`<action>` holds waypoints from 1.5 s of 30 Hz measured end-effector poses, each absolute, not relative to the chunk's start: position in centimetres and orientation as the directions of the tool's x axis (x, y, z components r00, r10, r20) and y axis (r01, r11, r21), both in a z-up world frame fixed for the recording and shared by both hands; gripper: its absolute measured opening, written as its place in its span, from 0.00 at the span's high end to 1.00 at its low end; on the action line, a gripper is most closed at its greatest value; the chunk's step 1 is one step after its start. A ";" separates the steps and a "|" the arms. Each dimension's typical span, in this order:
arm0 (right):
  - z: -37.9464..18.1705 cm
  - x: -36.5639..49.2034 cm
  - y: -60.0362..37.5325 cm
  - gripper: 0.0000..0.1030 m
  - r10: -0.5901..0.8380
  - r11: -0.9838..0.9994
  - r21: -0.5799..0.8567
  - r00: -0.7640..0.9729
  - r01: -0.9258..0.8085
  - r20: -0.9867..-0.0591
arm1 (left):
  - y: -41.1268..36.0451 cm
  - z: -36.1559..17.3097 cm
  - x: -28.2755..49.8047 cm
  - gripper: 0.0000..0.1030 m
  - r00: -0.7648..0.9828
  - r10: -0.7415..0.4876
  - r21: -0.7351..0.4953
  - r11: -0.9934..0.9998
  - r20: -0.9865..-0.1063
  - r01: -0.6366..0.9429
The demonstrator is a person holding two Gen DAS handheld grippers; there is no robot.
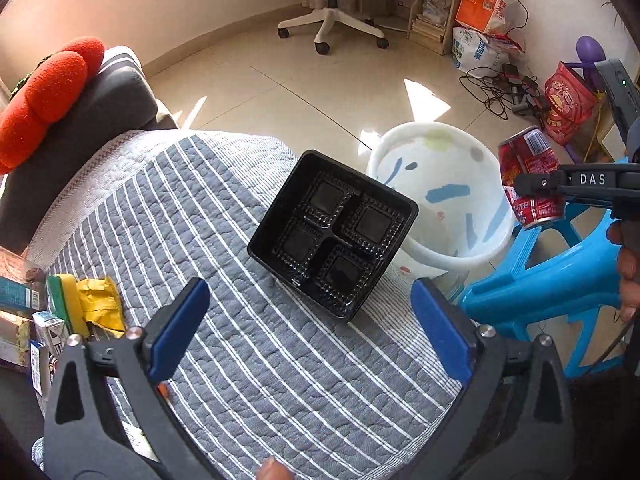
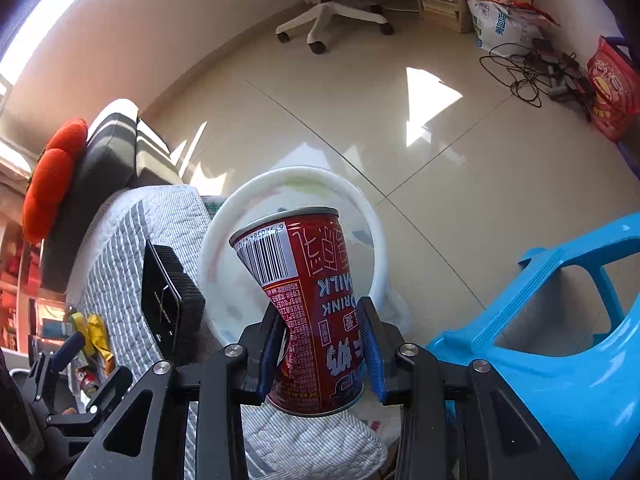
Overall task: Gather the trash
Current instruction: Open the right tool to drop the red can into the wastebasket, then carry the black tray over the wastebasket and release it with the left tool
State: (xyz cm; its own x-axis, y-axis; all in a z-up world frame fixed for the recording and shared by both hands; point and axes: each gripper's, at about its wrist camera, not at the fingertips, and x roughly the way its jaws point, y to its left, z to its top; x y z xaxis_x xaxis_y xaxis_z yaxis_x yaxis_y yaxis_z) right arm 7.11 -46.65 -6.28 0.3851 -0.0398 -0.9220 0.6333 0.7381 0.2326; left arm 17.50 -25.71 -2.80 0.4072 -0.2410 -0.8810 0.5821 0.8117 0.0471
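Observation:
My left gripper stands wide open over a grey striped quilt, with nothing between its blue pads. Just ahead of its fingertips a black plastic tray with four compartments lies at the quilt's far edge, untouched. Beyond it a white bin stands on the floor. My right gripper is shut on a dented red drink can, held tilted above the white bin. The left wrist view shows that can at the right, beside the bin.
A blue plastic stool stands right of the bin. A yellow wrapper and small cartons lie at the quilt's left edge. A red flower cushion rests on a grey sofa arm. An office chair, bags and cables sit further off.

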 end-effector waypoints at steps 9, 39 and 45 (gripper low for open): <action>-7.9 9.2 -44.9 0.64 -0.050 0.752 0.183 0.332 0.633 -0.942 | -19.0 -4.0 16.9 0.02 0.379 -0.240 -0.013 0.858 -0.894 0.513; -5.0 6.3 -46.9 0.33 -0.060 0.749 0.202 0.369 0.631 -0.928 | -24.1 -6.8 21.8 0.95 0.281 -0.389 -0.273 0.886 -0.877 0.374; -4.3 5.7 -47.5 0.30 -0.081 0.724 0.210 0.383 0.657 -0.920 | -28.1 -4.9 22.0 0.95 0.311 -0.398 -0.252 0.872 -0.863 0.419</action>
